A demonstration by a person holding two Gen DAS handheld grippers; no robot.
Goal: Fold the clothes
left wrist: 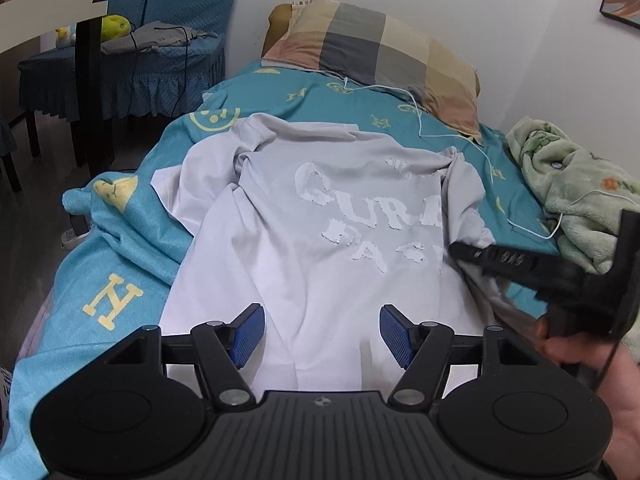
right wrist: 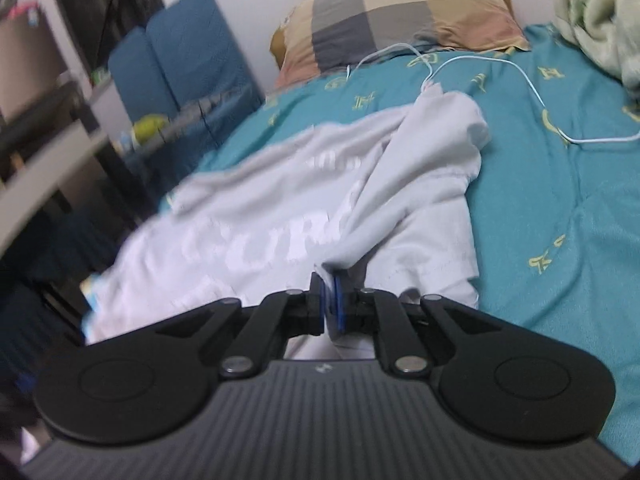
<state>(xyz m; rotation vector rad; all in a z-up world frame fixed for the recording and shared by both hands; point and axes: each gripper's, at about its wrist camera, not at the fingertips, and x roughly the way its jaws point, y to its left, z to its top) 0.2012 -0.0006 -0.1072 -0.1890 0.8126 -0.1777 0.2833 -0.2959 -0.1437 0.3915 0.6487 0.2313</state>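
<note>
Our right hand-held gripper (right wrist: 331,300) pinches the white T-shirt (left wrist: 304,216) by its side on the bed (left wrist: 120,216); our left hand-held gripper (left wrist: 322,330) hovers unclenched; a thin pinch may slip, rumpling the fold.

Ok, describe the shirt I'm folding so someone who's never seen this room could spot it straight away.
Start at the bed with the teal sheet and the checked pillow at its head. Below the pillow, in the middle of the bed, lies the pale grey T-shirt, crumpled. Unlike the fluffy green blanket beside it, it is smooth and bears large white raised lettering, and the right gripper pinches one edge.
</note>
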